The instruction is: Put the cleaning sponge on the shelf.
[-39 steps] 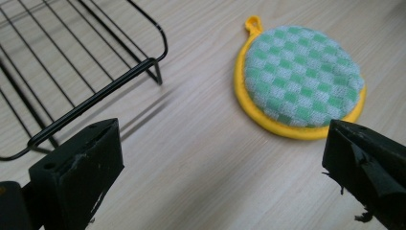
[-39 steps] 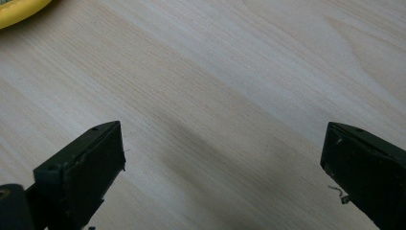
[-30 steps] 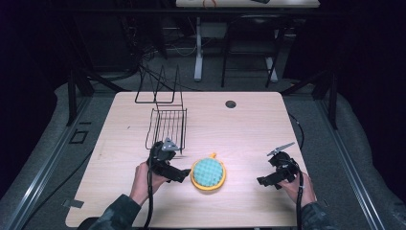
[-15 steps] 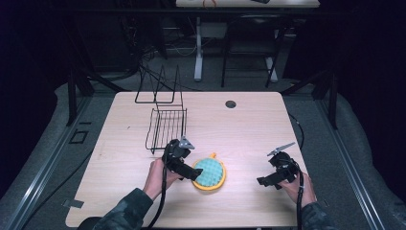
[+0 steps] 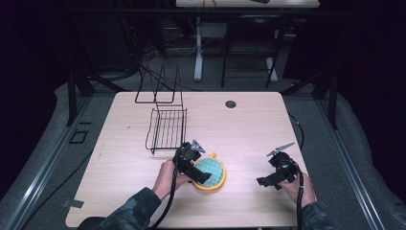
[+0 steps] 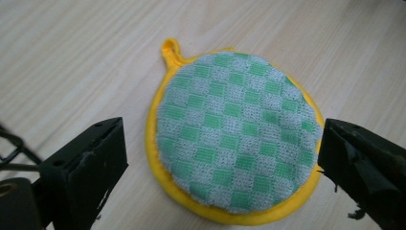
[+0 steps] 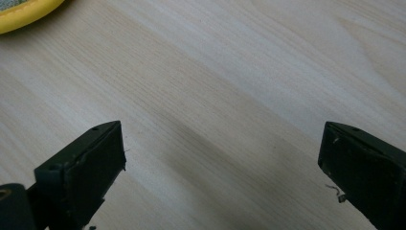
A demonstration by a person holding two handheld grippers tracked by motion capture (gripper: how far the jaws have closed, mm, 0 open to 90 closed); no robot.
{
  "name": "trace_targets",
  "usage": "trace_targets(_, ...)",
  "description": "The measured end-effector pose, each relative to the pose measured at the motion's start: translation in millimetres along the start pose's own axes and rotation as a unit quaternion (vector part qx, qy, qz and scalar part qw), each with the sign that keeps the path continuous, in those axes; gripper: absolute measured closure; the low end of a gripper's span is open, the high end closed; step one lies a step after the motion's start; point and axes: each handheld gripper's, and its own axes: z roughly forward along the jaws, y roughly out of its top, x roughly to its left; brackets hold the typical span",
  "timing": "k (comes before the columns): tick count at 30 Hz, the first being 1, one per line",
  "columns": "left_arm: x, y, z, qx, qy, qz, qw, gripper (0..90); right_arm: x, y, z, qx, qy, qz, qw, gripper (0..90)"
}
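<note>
Left gripper view: jaws astride pot holder edges.

No text, label, brand, number or sign can be read on anything here.

Dark room, grey floor
</note>
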Motion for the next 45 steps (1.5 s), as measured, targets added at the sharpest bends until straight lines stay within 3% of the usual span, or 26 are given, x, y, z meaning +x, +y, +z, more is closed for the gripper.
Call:
trace_targets(17,0.3,-1.7,19.4,0.025,0.000,0.000,0.9997,18.2,-0.7,-0.8,-1.0,0.004,0.002,-0.005,1.0000,1.6)
trace_targets(34,-0.4,-6.7,23.9,0.027,0.013,-0.011,0.9995,27.8,0.3,-0.8,-1.7,-0.002,0.002,-0.005,1.0000,1.8)
trace_targets(45,-2.6,-9.6,23.7,0.017,0.021,-0.008,0.9996,39.6,0.7,-0.9,-1.8,-0.005,0.001,-0.006,1.0000,2.0)
